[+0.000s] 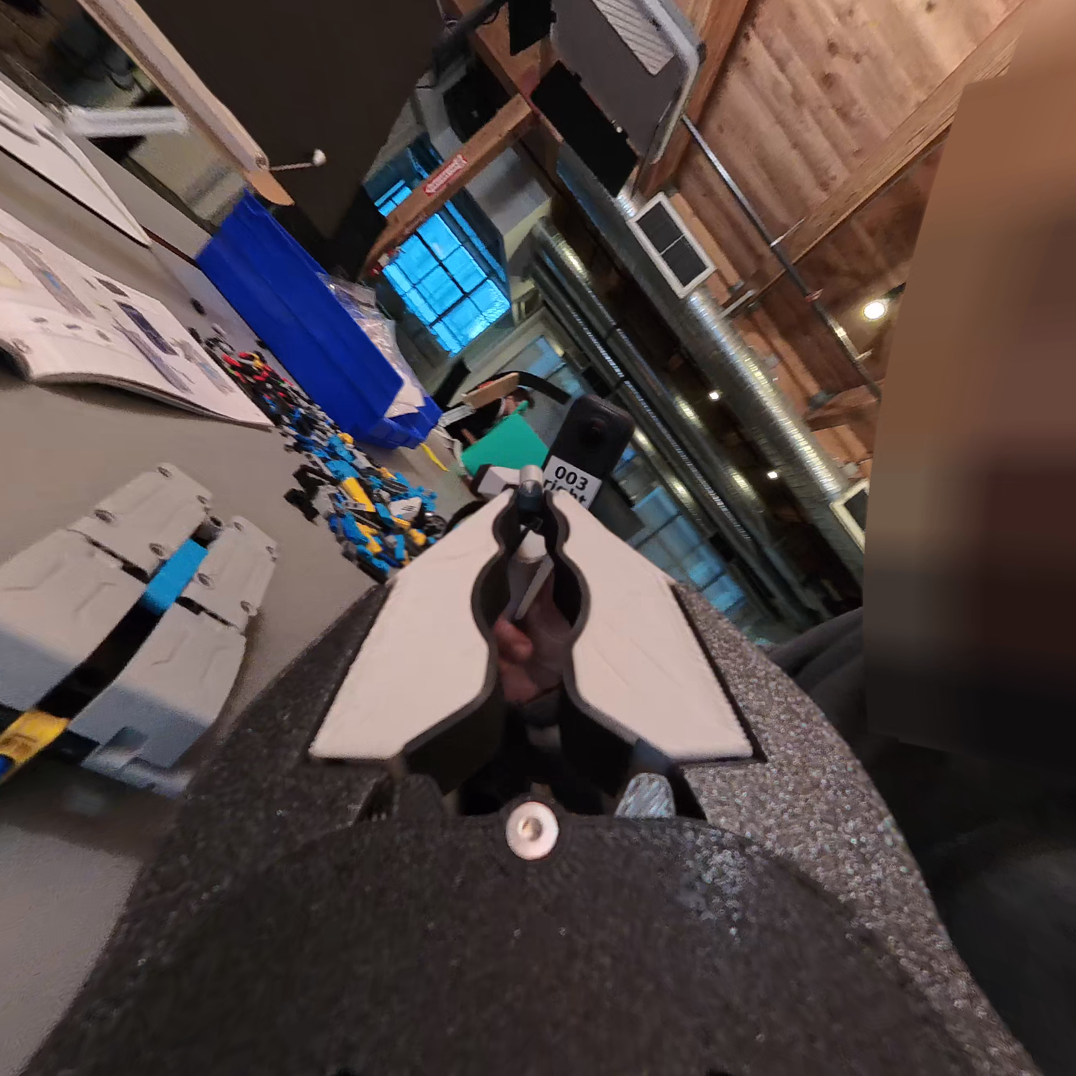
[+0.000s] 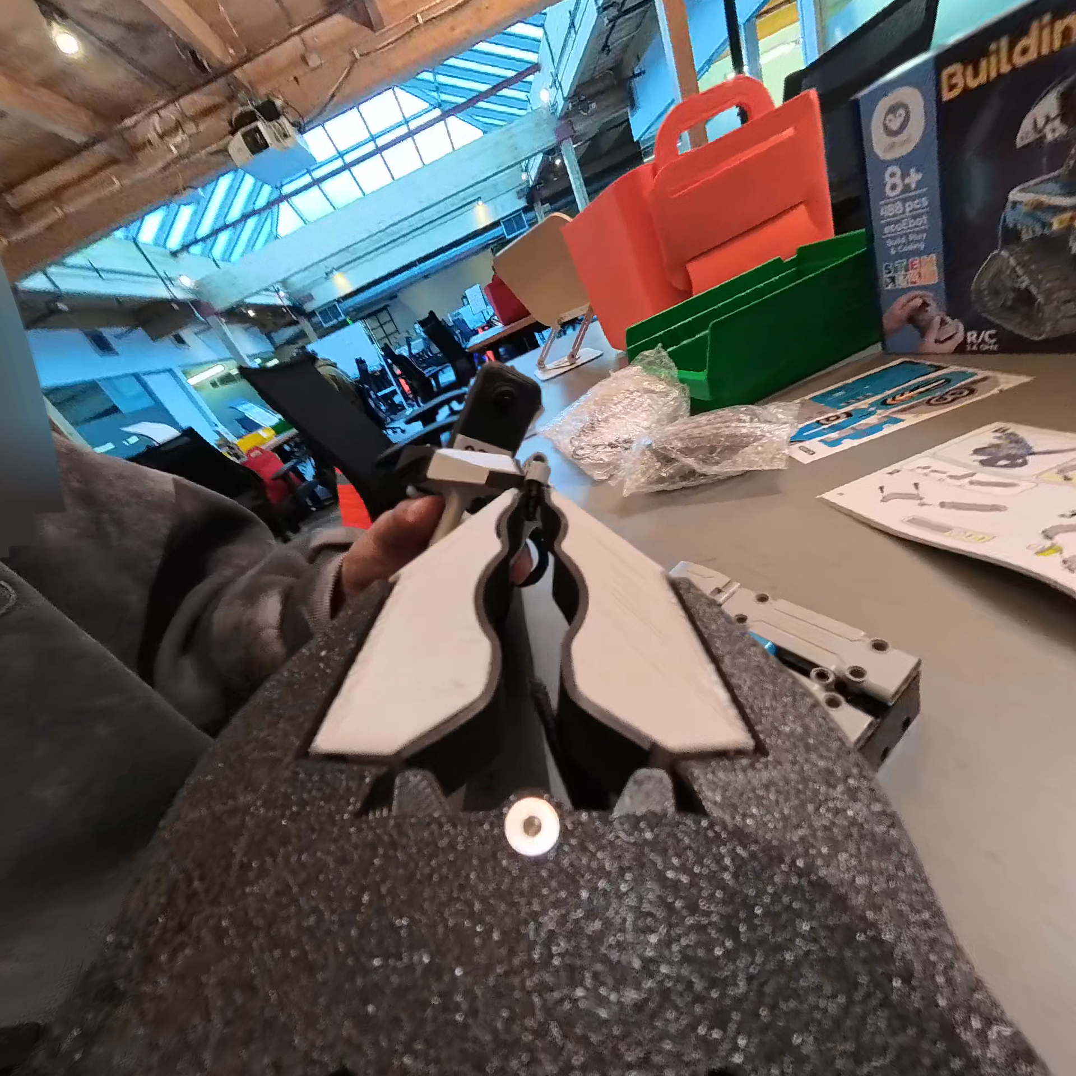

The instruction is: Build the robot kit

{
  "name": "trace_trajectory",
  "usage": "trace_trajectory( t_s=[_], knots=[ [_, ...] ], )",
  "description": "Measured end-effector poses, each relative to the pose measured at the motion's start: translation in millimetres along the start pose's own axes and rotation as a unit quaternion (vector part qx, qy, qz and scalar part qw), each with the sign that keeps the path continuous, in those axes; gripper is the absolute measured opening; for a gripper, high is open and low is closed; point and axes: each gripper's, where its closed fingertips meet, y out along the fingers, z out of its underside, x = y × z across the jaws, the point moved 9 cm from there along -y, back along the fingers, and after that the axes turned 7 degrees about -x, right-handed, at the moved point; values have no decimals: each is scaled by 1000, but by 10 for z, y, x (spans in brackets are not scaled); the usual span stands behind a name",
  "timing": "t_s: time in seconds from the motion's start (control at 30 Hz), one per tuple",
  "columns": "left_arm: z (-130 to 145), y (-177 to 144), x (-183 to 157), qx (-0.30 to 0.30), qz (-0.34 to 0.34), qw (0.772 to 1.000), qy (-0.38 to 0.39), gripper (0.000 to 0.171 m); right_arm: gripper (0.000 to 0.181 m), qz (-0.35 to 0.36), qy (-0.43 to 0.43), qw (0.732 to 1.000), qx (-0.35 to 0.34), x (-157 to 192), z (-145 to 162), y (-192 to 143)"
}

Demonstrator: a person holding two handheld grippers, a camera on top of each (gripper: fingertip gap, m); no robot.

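Observation:
My left gripper (image 1: 531,502) is shut, its tips pinching a small dark grey piece (image 1: 528,495) held up in the air. My right gripper (image 2: 533,499) is shut on a small grey piece with a ring end (image 2: 537,470). The two grippers meet tip to tip above the table edge, so each shows in the other's view: the right one's camera (image 1: 600,428) and the left one's camera (image 2: 502,404). A hand (image 2: 396,541) holds the left gripper. A partly built grey model (image 1: 145,588) lies on the table; it also shows in the right wrist view (image 2: 815,652).
A pile of blue, yellow and black bricks (image 1: 361,501), an open booklet (image 1: 87,332) and a blue bin (image 1: 303,326) sit on the grey table. Crumpled plastic bags (image 2: 669,431), a green bin (image 2: 757,349), an orange case (image 2: 698,221), a toy box (image 2: 978,186), a sticker sheet (image 2: 902,402) and another open booklet (image 2: 990,512) are also there. My left and right fingertips are right by each other.

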Motion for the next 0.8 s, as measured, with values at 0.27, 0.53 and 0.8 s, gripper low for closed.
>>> trace_trajectory(
  t_s=[0.27,0.53,0.8],
  knots=[
    [-6,-50,96,28,58,988,-143,5,22,-16,-135,989,56,28,-85,-78],
    [253,81,122,178,-2,973,-150,5,28,-66,-303,933,184,196,86,-131],
    [359,120,166,235,-50,962,-133,5,27,-59,-377,874,300,254,142,-215]
  ],
)
